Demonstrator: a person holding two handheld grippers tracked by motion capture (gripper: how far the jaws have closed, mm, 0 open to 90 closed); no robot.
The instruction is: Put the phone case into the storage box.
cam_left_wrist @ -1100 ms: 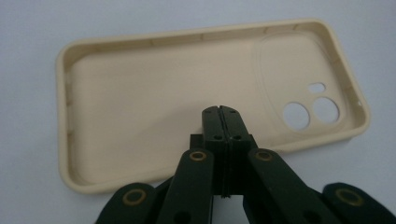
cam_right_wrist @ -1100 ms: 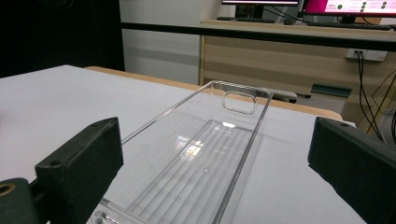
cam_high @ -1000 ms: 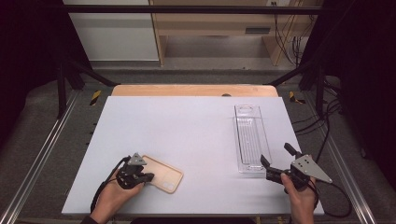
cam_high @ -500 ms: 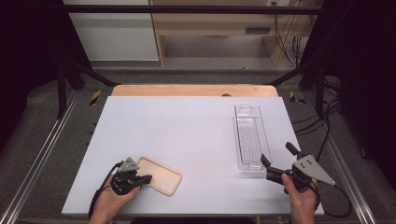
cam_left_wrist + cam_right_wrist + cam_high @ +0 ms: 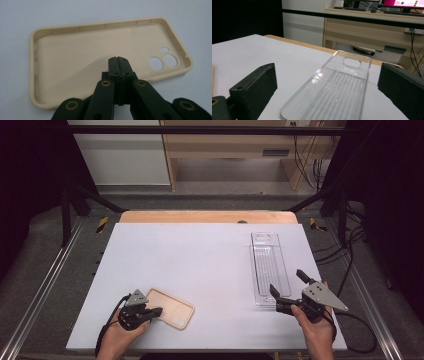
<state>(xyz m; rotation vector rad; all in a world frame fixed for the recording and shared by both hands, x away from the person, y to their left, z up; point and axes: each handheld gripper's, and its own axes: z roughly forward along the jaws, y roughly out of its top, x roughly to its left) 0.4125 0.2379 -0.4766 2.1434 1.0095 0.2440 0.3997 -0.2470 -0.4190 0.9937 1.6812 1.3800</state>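
Item one: beige phone case (image 5: 100, 62), lying hollow side up on the white surface (image 5: 200, 260). We found it directly ahead of the left claw (image 5: 150, 312), its near long rim just under the claw tips. The left claw's jaws stood pressed together with nothing between them, the tips over the case's inner floor; whether they touched it we could not tell. We judged that the closed tips were placed there to pin or nudge the case rather than to lift it, since a shut claw has no hold on a rim.

Item two: clear plastic case (image 5: 337, 95), also hollow side up, lying lengthwise straight out from the right claw (image 5: 287, 287), its near short end between that claw's two tips and its camera cut-out at the far end. The right claw's jaws stood wide apart, one to each side of the case's near end, not touching it as far as we could see. We judged this spread was set to match the case's width, ready to close on its side walls.

Item three: the two cases lay well apart, each before its own claw, so that either hand could work without crossing the other.
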